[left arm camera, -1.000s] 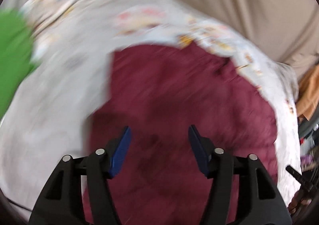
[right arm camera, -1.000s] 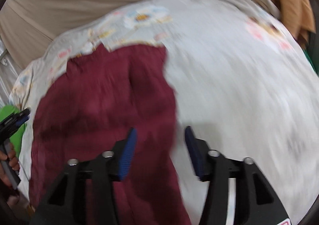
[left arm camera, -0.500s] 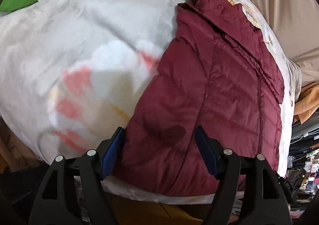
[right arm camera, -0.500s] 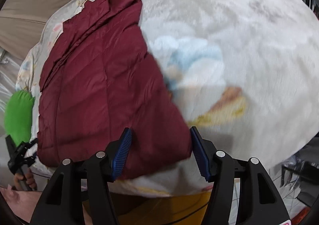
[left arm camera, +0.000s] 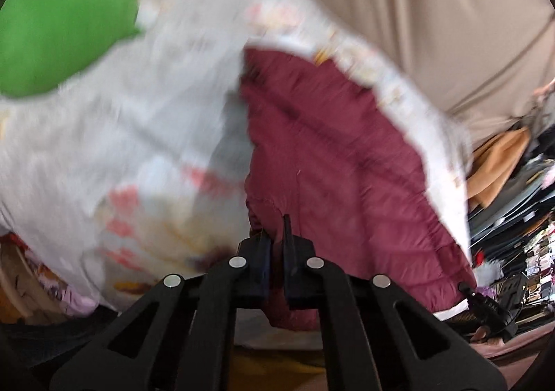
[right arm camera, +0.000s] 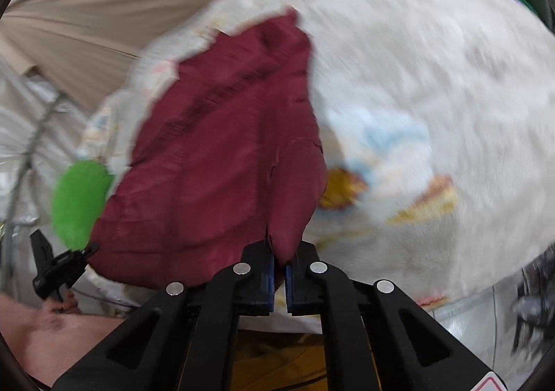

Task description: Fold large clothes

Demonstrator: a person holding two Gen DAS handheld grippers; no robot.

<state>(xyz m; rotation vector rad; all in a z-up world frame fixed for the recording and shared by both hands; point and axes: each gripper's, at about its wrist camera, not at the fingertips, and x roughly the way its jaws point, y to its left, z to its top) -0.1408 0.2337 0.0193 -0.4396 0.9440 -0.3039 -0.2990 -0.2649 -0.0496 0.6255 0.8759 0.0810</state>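
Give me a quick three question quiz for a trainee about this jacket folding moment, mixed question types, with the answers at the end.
1. True or false: both grippers are shut on the maroon jacket.
2. Which part does the right gripper hold? A the collar, B a near corner of the hem, C nothing.
3. Fill in: the pillow on the blanket is ____ in colour.

Key: 1 true, the left gripper pinches the other near corner. 2 B. 3 green.

No text, label, brand, number or sign can be read in either view.
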